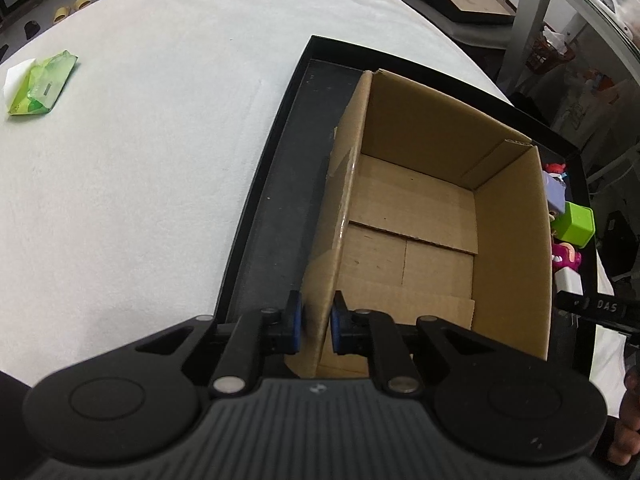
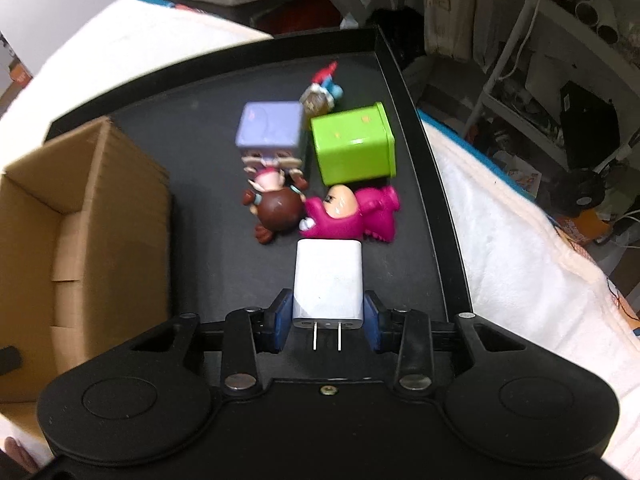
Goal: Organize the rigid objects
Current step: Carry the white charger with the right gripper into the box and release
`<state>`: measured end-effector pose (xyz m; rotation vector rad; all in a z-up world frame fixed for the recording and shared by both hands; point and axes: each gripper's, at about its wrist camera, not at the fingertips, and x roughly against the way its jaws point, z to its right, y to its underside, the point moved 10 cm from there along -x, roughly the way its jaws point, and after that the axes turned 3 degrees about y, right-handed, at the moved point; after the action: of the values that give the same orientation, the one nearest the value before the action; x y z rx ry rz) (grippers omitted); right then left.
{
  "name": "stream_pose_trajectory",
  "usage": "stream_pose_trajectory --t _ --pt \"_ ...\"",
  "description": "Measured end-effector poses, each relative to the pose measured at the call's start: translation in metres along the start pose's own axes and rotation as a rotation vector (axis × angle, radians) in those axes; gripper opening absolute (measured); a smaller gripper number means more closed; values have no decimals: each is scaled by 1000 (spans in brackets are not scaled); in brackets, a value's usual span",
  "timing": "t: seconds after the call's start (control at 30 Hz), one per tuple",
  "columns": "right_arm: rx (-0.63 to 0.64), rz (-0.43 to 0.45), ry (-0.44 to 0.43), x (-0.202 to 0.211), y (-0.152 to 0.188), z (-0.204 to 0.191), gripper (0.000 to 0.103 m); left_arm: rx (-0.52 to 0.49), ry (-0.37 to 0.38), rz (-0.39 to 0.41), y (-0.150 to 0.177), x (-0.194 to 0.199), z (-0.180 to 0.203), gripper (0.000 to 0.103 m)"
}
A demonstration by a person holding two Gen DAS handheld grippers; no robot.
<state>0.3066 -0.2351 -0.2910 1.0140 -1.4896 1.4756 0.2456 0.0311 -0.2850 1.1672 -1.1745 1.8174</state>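
Observation:
An open, empty cardboard box (image 1: 420,216) stands in a black tray (image 1: 280,184). My left gripper (image 1: 316,318) is shut on the box's near left wall, one blue pad on each side of it. In the right wrist view the box (image 2: 80,216) sits at the left of the tray (image 2: 432,208). My right gripper (image 2: 328,320) is shut on a white plug charger (image 2: 328,276), prongs pointing back at the camera. Beyond it lie a pink figurine (image 2: 348,216), a brown-haired figurine (image 2: 276,208), a lilac cube toy (image 2: 270,128), a green cube (image 2: 352,144) and a small blue-red figure (image 2: 324,88).
The tray rests on a white cloth-covered surface (image 1: 140,160). A green packet (image 1: 42,82) lies far left on the cloth. Shelving and clutter (image 2: 560,100) stand past the tray's right edge. The right gripper's tip (image 1: 592,306) shows at the box's right side.

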Motion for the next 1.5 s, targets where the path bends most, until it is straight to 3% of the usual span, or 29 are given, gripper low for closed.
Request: stream_pose_trajectory --t 0.7,1.5 --pt "89 175 -61 84 -32 -63 36 80 39 -4 1 -2 -4 14" --pt "224 145 -104 85 -42 -159 36 130 134 -37 3 1 -17 16"
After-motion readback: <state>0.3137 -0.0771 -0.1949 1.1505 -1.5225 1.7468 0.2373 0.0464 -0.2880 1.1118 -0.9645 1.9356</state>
